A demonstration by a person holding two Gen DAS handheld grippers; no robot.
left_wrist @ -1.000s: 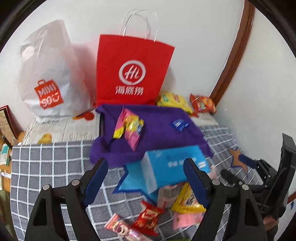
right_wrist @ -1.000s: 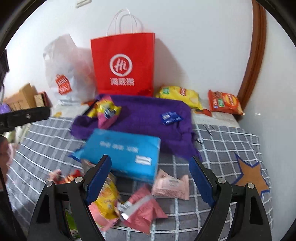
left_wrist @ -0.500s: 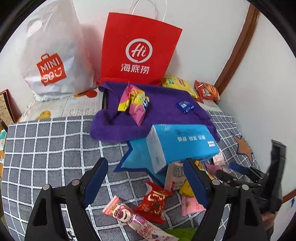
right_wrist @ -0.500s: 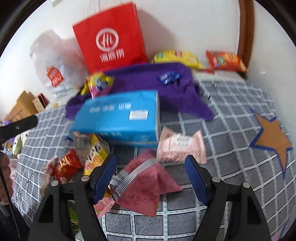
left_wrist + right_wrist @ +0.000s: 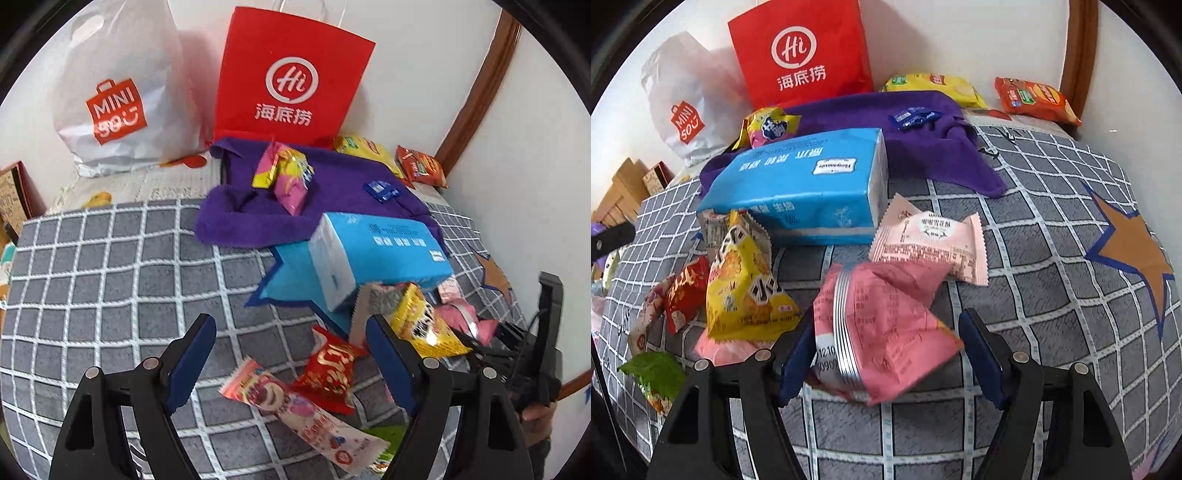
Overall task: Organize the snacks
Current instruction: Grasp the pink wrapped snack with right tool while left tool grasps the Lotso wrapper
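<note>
Snack packets lie scattered on a grey checked bedspread (image 5: 110, 277). My right gripper (image 5: 886, 354) is open, its fingers on either side of a pink packet (image 5: 882, 328) that lies between them. A pale pink packet (image 5: 931, 240), a yellow packet (image 5: 742, 291) and a red packet (image 5: 687, 291) lie around it. My left gripper (image 5: 288, 354) is open and empty, low over a red packet (image 5: 332, 369) and a long pink strawberry packet (image 5: 295, 410). The right gripper also shows in the left wrist view (image 5: 517, 354) at far right.
A blue tissue pack (image 5: 376, 254) (image 5: 809, 184) lies mid-bed against a purple towel (image 5: 332, 192) holding a pink-yellow packet (image 5: 284, 177) and a small blue sachet (image 5: 380, 190). A red paper bag (image 5: 288, 81) and a white Miniso bag (image 5: 118, 96) stand at the wall. Yellow (image 5: 931, 85) and orange (image 5: 1034, 98) packets lie behind.
Both grippers have moved down and forward toward the snack pile. The right gripper now straddles the pink packet. Both stayed open.
</note>
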